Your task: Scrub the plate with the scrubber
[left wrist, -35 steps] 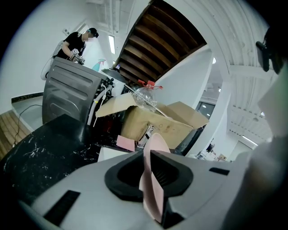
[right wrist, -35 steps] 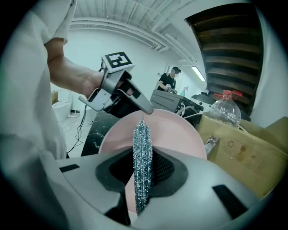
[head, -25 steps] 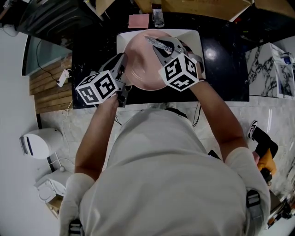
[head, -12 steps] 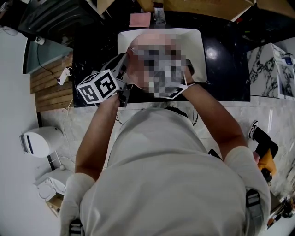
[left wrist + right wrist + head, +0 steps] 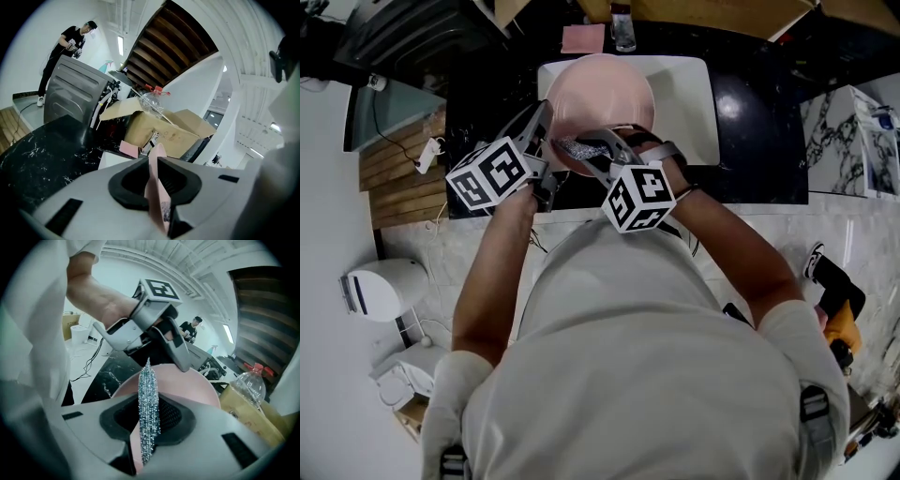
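A pink plate (image 5: 602, 97) is held tilted over the white sink (image 5: 694, 103). My left gripper (image 5: 547, 134) has the plate's left rim between its pads; the rim (image 5: 157, 187) runs edge-on through them and they touch it, while the jaws are opening slightly. My right gripper (image 5: 579, 150) is shut on a silvery mesh scrubber (image 5: 574, 148), pinched flat and upright (image 5: 148, 404). The scrubber lies against the plate's near left part (image 5: 190, 387), close to the left gripper (image 5: 182, 363).
The sink is set in a black marble counter (image 5: 759, 141). A clear bottle (image 5: 622, 33) and a pink cloth (image 5: 581, 40) lie behind the sink. Cardboard boxes (image 5: 168, 133) and a grey metal unit (image 5: 75, 91) stand beyond. A person in black (image 5: 68, 44) stands far off.
My right gripper has drawn the scrubber from the plate's far right part down to its near left part. The left gripper and plate have shifted slightly left and farther away.
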### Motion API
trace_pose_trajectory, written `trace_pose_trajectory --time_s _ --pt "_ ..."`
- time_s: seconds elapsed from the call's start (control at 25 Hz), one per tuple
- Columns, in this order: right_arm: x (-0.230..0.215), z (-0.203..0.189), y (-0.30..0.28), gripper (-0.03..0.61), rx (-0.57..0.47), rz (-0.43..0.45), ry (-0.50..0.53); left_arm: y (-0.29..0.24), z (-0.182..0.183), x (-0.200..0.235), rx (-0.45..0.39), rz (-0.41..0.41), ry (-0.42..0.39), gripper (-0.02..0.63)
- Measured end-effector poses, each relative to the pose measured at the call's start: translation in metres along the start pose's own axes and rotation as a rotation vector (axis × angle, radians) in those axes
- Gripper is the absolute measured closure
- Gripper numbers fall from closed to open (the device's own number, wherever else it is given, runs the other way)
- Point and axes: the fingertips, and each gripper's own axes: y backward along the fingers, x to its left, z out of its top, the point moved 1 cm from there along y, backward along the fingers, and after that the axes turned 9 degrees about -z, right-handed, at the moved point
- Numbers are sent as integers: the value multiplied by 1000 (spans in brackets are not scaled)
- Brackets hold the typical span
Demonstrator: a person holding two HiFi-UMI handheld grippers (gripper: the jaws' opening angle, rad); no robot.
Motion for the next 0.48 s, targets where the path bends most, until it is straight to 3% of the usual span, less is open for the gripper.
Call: trace_pose_trajectory --time_s 0.24,0.48 --pt "24 -15 9 500 21 72 10 3 9 7 -31 3 27 558" --pt "32 -42 17 500 75 88 56 4 13 6 -44 -3 35 558"
